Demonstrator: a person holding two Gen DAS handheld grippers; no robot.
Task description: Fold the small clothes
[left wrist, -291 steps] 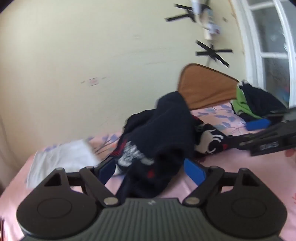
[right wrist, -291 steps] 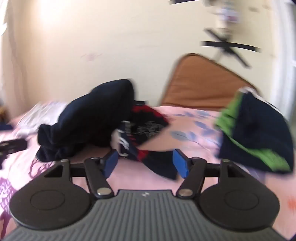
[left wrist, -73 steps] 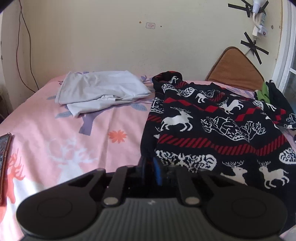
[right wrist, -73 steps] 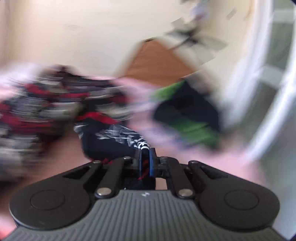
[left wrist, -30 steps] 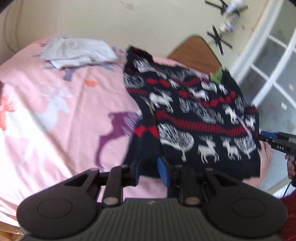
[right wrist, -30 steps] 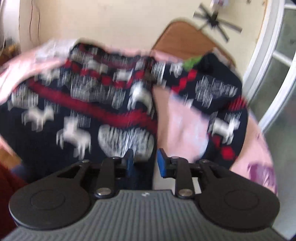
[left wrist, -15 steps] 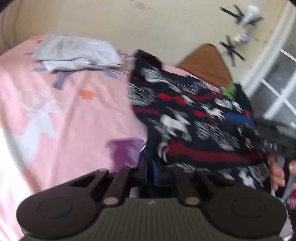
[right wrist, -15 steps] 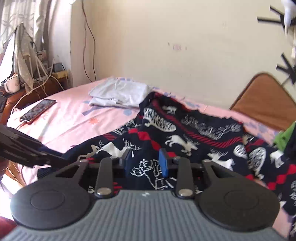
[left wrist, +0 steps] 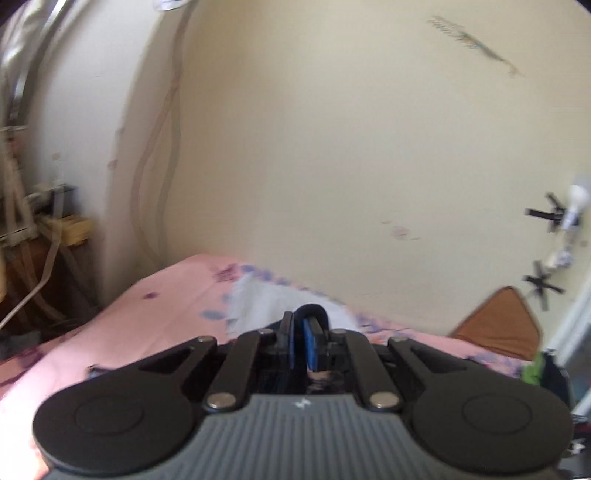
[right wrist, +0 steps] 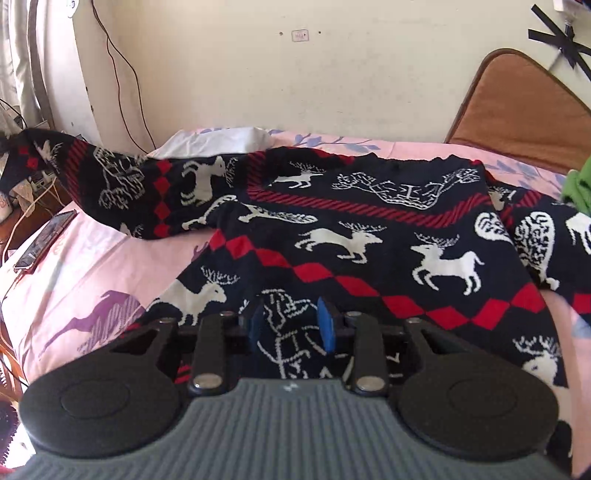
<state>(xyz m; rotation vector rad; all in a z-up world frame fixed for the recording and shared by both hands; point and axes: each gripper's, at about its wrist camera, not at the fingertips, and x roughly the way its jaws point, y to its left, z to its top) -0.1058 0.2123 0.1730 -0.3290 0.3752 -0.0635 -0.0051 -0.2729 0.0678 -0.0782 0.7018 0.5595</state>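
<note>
Left wrist view: my left tool (left wrist: 300,341) is pinched tight on a dark fold of the sweater sleeve (left wrist: 314,310), raised above the bed (left wrist: 147,314).

Right wrist view: my right tool (right wrist: 290,326) stands partly open over the sweater (right wrist: 369,236), gripping nothing. Unpinned, I reckon the body may drag along with the sleeve.

Cream wall (right wrist: 369,74), scuffed, with a small switch plate (right wrist: 300,35) and black tape crosses (right wrist: 561,38) at right. Dark cable (right wrist: 125,74) runs down the wall at left. Bed (right wrist: 110,266) with pink printed sheet. Brown headboard (right wrist: 524,110) against the wall. Phone (right wrist: 44,240) at the bed's left edge. Daylight, bright.
</note>
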